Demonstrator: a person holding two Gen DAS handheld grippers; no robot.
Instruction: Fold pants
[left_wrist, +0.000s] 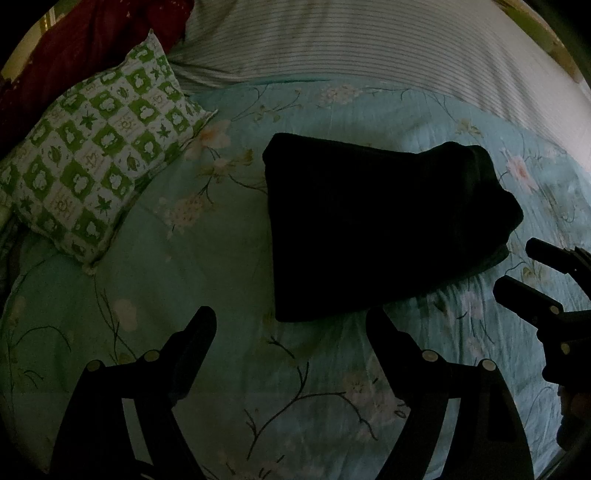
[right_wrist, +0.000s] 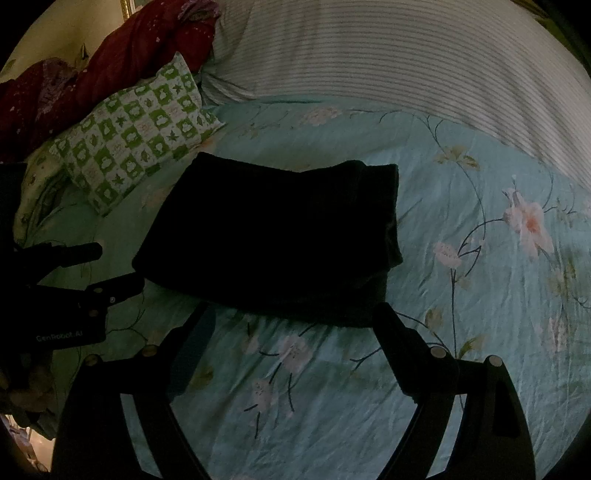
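Left wrist view, black pants (left_wrist: 376, 225) folded rectangular, soft

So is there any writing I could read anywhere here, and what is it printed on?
"GenRobot.AI": pale letters on the body of the left hand-held gripper, seen in the right wrist view; dim, so the spelling is my best reading.
The green checked pillow has small marks in its pale squares, too blurred to read.
Nothing else carries text.

Both wrist cameras look down close over the bed (left_wrist: 192, 258), sharing the folded pants (left_wrist: 369, 221) from opposite sides.
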